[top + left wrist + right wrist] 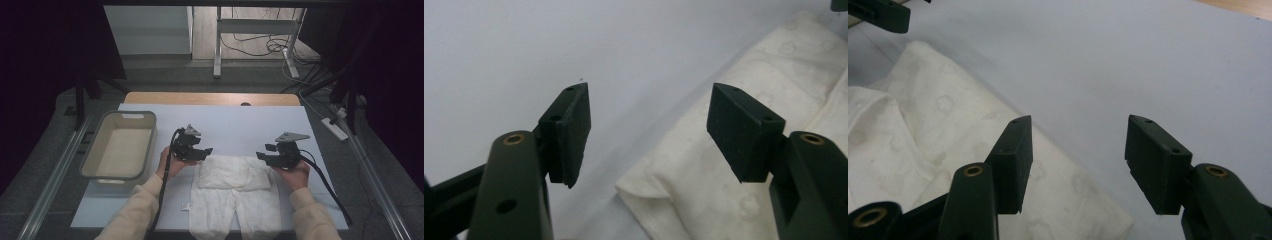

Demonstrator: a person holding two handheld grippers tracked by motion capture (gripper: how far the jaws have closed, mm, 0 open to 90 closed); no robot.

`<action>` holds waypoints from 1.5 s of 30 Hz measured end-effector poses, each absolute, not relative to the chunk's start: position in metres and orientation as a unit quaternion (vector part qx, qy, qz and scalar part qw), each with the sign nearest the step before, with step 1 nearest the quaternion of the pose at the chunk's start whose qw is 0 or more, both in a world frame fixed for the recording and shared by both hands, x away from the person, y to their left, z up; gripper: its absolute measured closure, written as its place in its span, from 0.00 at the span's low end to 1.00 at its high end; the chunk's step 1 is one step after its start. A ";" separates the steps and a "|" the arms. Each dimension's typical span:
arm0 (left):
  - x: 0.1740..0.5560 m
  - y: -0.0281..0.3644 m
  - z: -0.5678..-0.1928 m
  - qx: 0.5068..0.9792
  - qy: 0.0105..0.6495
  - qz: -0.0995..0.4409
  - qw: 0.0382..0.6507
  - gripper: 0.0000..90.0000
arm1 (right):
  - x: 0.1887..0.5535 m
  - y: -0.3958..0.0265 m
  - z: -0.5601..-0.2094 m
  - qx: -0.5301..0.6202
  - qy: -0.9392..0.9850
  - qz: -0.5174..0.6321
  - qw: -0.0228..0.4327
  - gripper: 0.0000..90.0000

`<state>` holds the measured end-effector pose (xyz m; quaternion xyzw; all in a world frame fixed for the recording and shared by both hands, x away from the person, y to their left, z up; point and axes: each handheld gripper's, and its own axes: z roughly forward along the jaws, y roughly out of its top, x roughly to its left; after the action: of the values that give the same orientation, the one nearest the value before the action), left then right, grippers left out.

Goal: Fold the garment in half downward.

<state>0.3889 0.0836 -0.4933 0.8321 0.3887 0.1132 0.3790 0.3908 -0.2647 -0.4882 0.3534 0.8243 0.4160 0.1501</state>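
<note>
Two grippers, left gripper (pixel 206 151) and right gripper (pixel 262 155), jaws apart, empty, flanking folded white garment (pixel 233 172), grey basket (pixel 119 145) left

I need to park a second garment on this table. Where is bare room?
Free: the far strip of the mat beyond both grippers, and the near-left patch between basket and white garment. Crowded: the near middle, under the garment.

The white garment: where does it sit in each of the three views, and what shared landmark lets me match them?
High view: the white garment lies bottom centre, folded top edge between the two hands.
Left gripper view: right side, running from lower centre to the upper right corner.
Right gripper view: left side, from upper left down to bottom centre.
Shared landmark: the pale blue table cover bordering the garment's folded edge.
</note>
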 end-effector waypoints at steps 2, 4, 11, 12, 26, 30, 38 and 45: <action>0.390 0.084 -0.494 0.831 0.390 0.116 0.379 0.38 | 0.390 -0.266 -0.489 0.351 0.828 0.410 0.152 0.50; 0.395 0.086 -0.496 0.830 0.396 0.121 0.374 0.39 | 0.390 -0.267 -0.490 0.353 0.827 0.410 0.151 0.49; 0.402 0.085 -0.504 0.834 0.404 0.113 0.359 0.39 | 0.395 -0.268 -0.494 0.353 0.832 0.400 0.151 0.49; 0.402 0.085 -0.504 0.834 0.404 0.113 0.359 0.39 | 0.395 -0.268 -0.494 0.353 0.832 0.400 0.151 0.49; 0.403 0.087 -0.510 0.847 0.398 0.091 0.342 0.39 | 0.396 -0.276 -0.502 0.363 0.839 0.380 0.137 0.49; 0.402 0.086 -0.512 0.852 0.391 0.087 0.337 0.38 | 0.396 -0.276 -0.504 0.366 0.843 0.370 0.134 0.48; 0.403 0.086 -0.519 0.856 0.391 0.078 0.329 0.38 | 0.398 -0.275 -0.509 0.368 0.853 0.348 0.127 0.45; 0.405 0.087 -0.526 0.861 0.389 0.068 0.320 0.38 | 0.401 -0.276 -0.513 0.372 0.856 0.333 0.130 0.41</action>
<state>0.4046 0.0868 -0.5256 0.8612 0.3887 0.0685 0.3202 0.4014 -0.2757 -0.5126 0.3725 0.8562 0.3334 0.1305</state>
